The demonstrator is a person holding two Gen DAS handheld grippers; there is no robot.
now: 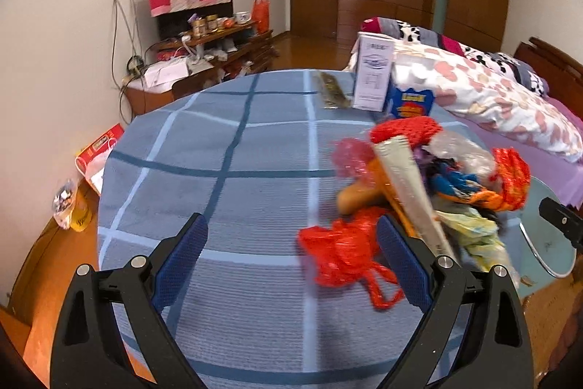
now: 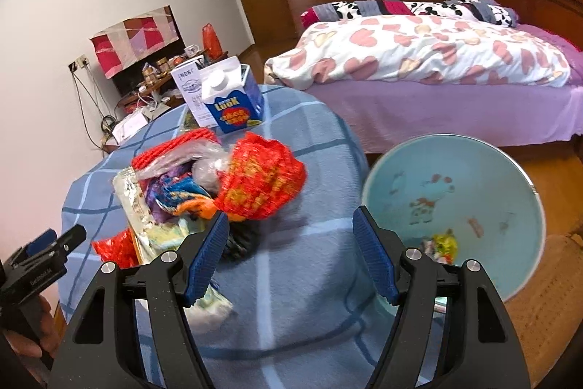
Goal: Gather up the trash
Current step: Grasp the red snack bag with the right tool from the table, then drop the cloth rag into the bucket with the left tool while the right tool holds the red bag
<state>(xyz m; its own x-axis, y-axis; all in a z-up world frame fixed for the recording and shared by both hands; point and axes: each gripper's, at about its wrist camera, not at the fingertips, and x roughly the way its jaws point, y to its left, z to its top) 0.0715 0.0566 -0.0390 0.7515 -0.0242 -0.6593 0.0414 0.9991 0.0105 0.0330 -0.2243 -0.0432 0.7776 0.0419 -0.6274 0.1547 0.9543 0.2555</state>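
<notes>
A heap of trash [image 1: 433, 181] lies on the blue checked tablecloth [image 1: 218, 170]: red plastic bags, a silver wrapper, coloured wrappers. A crumpled red bag [image 1: 342, 250] lies nearest, just left of my left gripper's right finger. My left gripper [image 1: 291, 243] is open and empty. In the right wrist view the heap [image 2: 204, 192] lies ahead and left of my right gripper [image 2: 289, 236], which is open and empty. A light blue basin [image 2: 455, 206] holding a small yellow wrapper [image 2: 442, 245] stands just right of it.
A blue milk carton [image 2: 237, 101] and a white box [image 2: 191, 90] stand at the table's far edge. A bed with a heart-print quilt [image 2: 419, 50] is to the right. A cluttered wooden shelf [image 1: 204, 50] stands by the wall.
</notes>
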